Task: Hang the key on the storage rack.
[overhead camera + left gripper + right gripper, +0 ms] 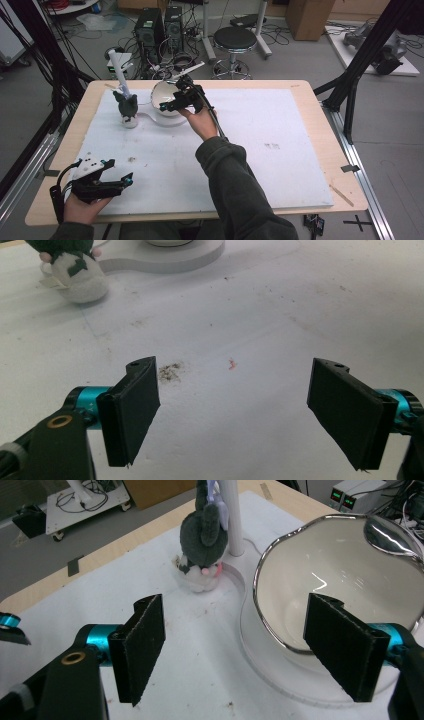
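Note:
A dark grey and white plush toy stands at the back left of the white mat, beside a white post. Just right of it a shiny round bowl rests on a flat white base. My right gripper hovers open at the bowl's near rim. In the right gripper view one jaw is over the bowl and the other over the mat, with the plush toy beyond. My left gripper is open and empty near the front left corner, low over the mat.
A thin wooden stick lies on the table's front right edge. Behind the table are a black stool, computer towers and cables. Black frame struts rise at both sides. Small dirt marks spot the mat.

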The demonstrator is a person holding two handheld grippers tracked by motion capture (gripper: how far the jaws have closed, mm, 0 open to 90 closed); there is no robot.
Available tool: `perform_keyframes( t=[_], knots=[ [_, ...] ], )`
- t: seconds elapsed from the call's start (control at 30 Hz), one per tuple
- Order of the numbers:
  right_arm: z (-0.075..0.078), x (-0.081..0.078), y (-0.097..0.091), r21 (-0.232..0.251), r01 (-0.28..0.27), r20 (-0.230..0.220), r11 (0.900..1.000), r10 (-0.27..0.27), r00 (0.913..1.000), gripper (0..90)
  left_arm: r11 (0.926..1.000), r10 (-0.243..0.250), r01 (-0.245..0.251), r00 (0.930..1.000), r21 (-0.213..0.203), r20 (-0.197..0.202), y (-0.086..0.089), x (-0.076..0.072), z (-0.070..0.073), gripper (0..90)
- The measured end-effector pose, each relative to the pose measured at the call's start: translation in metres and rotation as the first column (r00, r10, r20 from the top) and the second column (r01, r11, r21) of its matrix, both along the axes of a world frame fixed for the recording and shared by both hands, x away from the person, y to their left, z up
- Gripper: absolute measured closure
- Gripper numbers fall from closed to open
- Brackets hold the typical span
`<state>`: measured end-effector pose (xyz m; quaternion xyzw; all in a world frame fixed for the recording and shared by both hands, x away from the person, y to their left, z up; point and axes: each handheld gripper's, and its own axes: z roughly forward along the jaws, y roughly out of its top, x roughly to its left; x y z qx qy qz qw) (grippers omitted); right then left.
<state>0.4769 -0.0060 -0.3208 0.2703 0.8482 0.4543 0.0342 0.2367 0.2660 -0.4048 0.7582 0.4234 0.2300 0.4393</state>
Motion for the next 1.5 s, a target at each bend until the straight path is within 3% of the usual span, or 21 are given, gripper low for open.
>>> perform_keyframes(
  t=[0.17, 0.23, 0.7, 0.93, 1.5],
  knots=[
    [-0.003, -0.004, -0.014, 0.000, 0.005, -0.026, 1.0000, -0.005, 0.9996, 21.2, 1.0000, -0.001, 0.001, 1.0000, 0.001, 0.004, 0.000, -0.001, 0.000, 21.1],
    [-0.003, -0.008, -0.018, 0.013, 0.015, -0.004, 0.9998, -0.015, 0.9999, 21.2, 1.0000, -0.001, 0.001, 1.0000, 0.002, 0.002, 0.000, -0.001, 0.001, 21.1],
    [0.001, -0.017, -0.045, 0.027, 0.025, 0.006, 0.9993, -0.025, 0.9997, 18.8, 0.9999, -0.009, 0.009, 1.0000, 0.007, 0.003, -0.002, 0.000, 0.000, 21.0],
    [0.002, -0.024, -0.058, 0.074, 0.034, -0.008, 0.9967, -0.034, 0.9994, 17.5, 1.0000, -0.004, 0.004, 1.0000, 0.006, 0.000, -0.002, 0.000, 0.000, 21.1],
    [0.000, -0.040, -0.083, 0.049, 0.038, 0.017, 0.9981, -0.039, 0.9991, 16.7, 1.0000, -0.004, 0.004, 1.0000, 0.004, -0.001, -0.003, 0.000, 0.000, 21.1]
  ],
)
